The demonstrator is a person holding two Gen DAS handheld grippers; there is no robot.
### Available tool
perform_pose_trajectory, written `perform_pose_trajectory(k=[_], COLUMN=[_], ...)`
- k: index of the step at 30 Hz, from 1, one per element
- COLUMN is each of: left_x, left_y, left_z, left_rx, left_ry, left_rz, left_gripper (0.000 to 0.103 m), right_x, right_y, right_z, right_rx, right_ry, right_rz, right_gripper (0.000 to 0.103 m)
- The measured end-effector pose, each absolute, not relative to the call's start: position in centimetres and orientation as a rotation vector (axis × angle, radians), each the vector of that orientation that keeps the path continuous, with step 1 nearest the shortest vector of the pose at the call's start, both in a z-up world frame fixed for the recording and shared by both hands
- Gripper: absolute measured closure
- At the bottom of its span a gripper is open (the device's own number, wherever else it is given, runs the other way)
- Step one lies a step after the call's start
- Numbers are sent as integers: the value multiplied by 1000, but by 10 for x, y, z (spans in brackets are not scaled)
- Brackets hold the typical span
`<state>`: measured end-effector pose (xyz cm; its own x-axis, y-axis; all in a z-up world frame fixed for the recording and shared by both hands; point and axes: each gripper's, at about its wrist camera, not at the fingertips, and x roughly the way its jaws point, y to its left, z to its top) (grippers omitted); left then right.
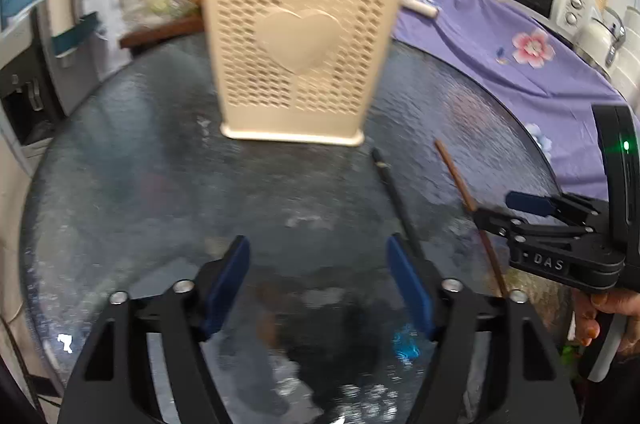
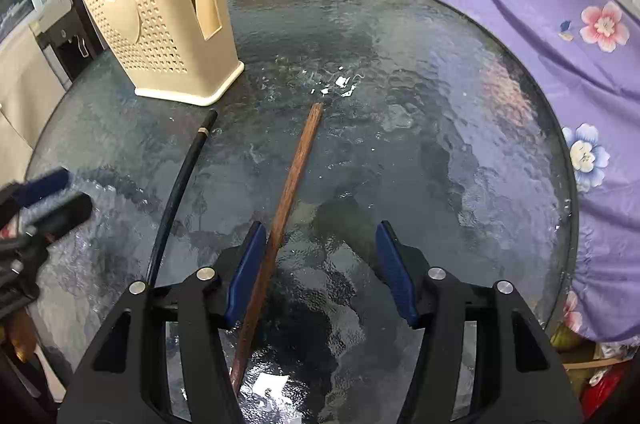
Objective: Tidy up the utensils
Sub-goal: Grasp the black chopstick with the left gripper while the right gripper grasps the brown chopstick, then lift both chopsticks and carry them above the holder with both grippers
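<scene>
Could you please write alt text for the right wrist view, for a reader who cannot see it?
The open right gripper hovers over a brown chopstick lying on a round glass table, with a black chopstick beside it. A cream utensil holder stands upright behind them, and the left gripper shows at the left edge.

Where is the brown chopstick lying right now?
In the right wrist view the brown chopstick lies on the glass table, beside the black chopstick, its near end between the open right gripper fingers.
</scene>
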<state>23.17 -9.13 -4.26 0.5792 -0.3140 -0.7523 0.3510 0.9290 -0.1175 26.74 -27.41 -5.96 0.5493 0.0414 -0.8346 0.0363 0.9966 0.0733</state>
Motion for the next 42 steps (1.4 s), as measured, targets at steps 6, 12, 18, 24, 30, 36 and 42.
perform_pose_trajectory(k=[6, 12, 18, 24, 30, 36, 42], left_x=[240, 241, 250, 265, 275, 278, 279], left_y=[-113, -127, -154, -172, -176, -186, -185], left_z=[-52, -54, -53, -57, -63, -64, -64], left_rx=[-3, 14, 96, 152, 162, 202, 207], left_ry=[952, 953, 925, 917, 937, 926, 911], left_rz=[-469, -454, -412, -361, -342, -341, -347], left_gripper=[52, 52, 52, 61, 69, 82, 86], right_x=[285, 302, 315, 327, 340, 342, 337], right_y=[-276, -274, -278, -285, -286, -279, -275], right_z=[-59, -60, -60, -59, -59, -60, -62], right_rx=[109, 89, 84, 68, 73, 64, 52], right_ry=[996, 984, 989, 1005, 1010, 998, 978], right_rz=[-8, -47, -61, -64, -67, -82, -95], right_gripper=[61, 71, 75, 79, 80, 84, 87])
